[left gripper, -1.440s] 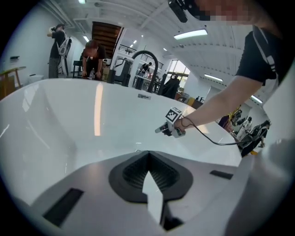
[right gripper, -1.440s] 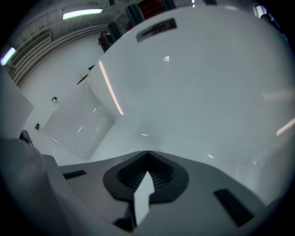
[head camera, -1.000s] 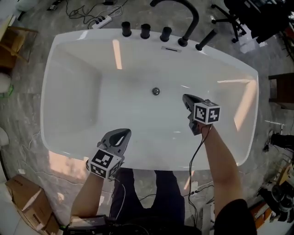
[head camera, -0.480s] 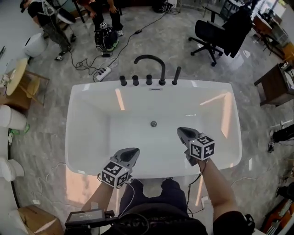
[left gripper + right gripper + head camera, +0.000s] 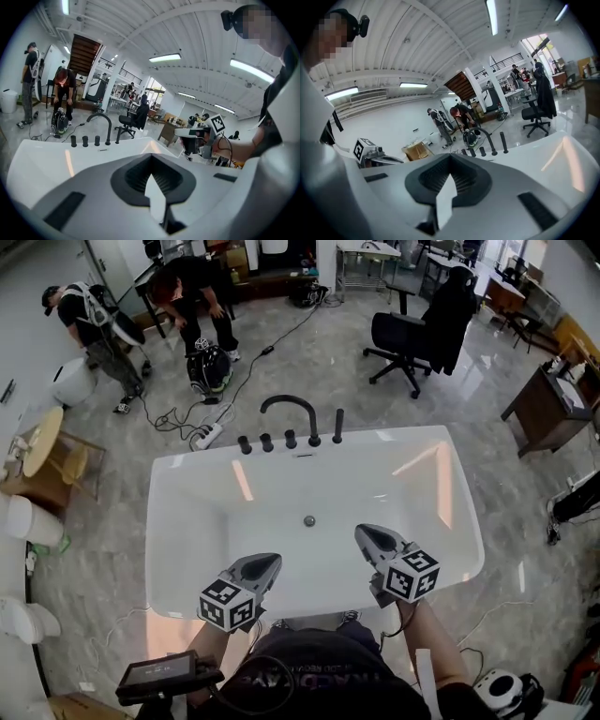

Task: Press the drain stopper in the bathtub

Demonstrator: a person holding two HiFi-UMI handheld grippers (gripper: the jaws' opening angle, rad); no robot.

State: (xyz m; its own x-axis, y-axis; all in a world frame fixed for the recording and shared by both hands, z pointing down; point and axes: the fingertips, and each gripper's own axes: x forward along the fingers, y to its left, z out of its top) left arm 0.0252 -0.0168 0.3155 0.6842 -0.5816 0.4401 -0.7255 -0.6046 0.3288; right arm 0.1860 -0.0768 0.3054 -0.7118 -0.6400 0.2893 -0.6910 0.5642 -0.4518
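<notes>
"Tongs first: what are the left tongs (image 5: 264,563) doing?"

"They are hovering over the near rim of the bathtub (image 5: 187,474). I am keeping them pressed together, with nothing between the jaws."

"Where is the drain stopper?"

"The drain stopper (image 5: 309,520) is sitting in the middle of the tub floor, ahead of both tongs and between them, touching neither."

"And on the right?"

"My right tongs (image 5: 362,532) are hanging over the tub's near slope, also pressed together and empty. Past the far rim the black faucet (image 5: 287,405) is arching over the tub, and an office chair (image 5: 405,337) is standing further back on the floor."
</notes>
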